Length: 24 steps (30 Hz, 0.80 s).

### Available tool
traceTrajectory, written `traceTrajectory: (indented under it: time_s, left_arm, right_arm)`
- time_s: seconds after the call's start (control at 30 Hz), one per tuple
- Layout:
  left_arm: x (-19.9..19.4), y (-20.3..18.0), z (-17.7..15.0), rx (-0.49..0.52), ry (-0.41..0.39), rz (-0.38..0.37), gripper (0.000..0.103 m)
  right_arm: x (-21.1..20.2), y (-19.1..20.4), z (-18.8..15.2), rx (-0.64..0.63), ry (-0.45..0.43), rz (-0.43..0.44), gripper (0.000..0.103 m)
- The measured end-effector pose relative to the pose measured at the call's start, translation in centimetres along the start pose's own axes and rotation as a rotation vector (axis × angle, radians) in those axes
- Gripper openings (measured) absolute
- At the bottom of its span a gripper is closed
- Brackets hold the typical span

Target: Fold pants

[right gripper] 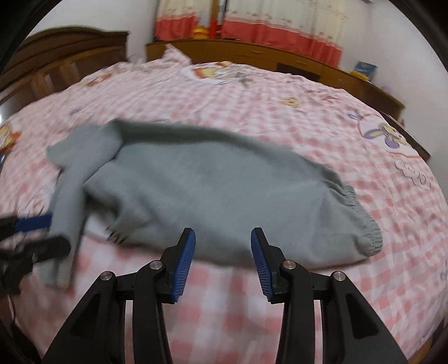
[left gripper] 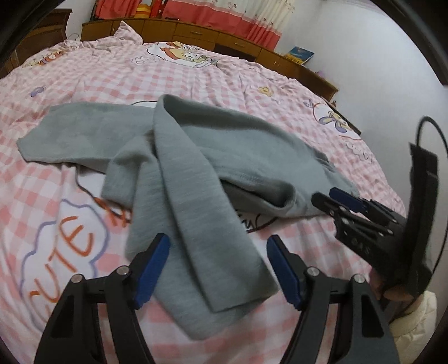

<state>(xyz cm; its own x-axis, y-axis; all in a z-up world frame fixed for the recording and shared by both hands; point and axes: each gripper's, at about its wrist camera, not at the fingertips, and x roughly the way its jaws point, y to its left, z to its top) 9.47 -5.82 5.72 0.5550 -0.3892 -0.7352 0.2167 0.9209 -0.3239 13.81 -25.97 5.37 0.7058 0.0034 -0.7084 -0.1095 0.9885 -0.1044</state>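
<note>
We hold the left gripper (left gripper: 218, 268) and the right gripper (right gripper: 222, 263) with jaws apart, just before soft grey knit pants (right gripper: 212, 190), rumpled on the pink checked bed (right gripper: 280, 112)

A home bedroom is indicated by a bed (left gripper: 224, 78) covered in pink checked cartoon bedding, wooden cabinets (left gripper: 196, 30) and curtains (left gripper: 224, 14).

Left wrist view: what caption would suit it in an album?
Open left gripper hovers over rumpled grey pants on a pink checked bedspread.
</note>
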Motion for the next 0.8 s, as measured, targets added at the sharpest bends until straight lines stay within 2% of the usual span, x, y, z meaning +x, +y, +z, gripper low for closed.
traceTrajectory:
  time_s: [0.03,0.07,0.1,0.13,0.17,0.23,0.37,0.5,0.57,0.67,0.8]
  left_arm:
    - [0.4,0.0,0.0,-0.003,0.006,0.007,0.047]
    - [0.7,-0.1,0.1,-0.002,0.015,0.017,0.036]
    - [0.9,-0.1,0.1,0.006,0.029,0.029,0.020]
    - [0.8,-0.1,0.1,0.009,0.032,0.031,0.013]
    - [0.5,0.1,0.2,0.013,0.031,0.027,0.010]
    - [-0.6,0.3,0.9,0.029,0.016,0.040,0.007]
    - [-3.3,1.3,4.3,0.126,-0.035,0.158,0.007]
    - [-5.5,4.2,8.9,0.168,-0.106,0.260,0.007]
    - [-5.8,6.1,10.8,0.176,-0.123,0.282,0.007]
    - [-4.7,9.2,13.4,0.199,-0.097,0.325,0.007]
    - [-3.2,12.9,15.2,0.195,-0.076,0.362,0.007]
  right_arm:
    - [0.5,-0.3,0.2,0.017,-0.002,-0.008,0.042]
    - [0.9,-0.5,0.2,0.031,-0.001,-0.011,0.042]
    - [1.7,-0.8,0.4,0.055,0.006,-0.007,0.042]
    - [2.3,-0.9,0.4,0.068,0.013,0.001,0.042]
    - [3.1,-1.0,0.3,0.090,0.029,0.013,0.042]
    - [3.9,-1.0,-0.2,0.107,0.050,0.021,0.042]
    - [4.3,-1.0,-1.1,0.129,0.037,0.024,0.042]
    - [4.2,-1.3,-1.3,0.176,0.039,0.040,0.042]
    - [4.1,-1.0,-1.3,0.177,0.040,0.029,0.043]
    - [4.0,-0.4,-1.1,0.155,0.045,0.008,0.043]
    - [3.6,0.3,-0.6,0.138,0.054,0.019,0.042]
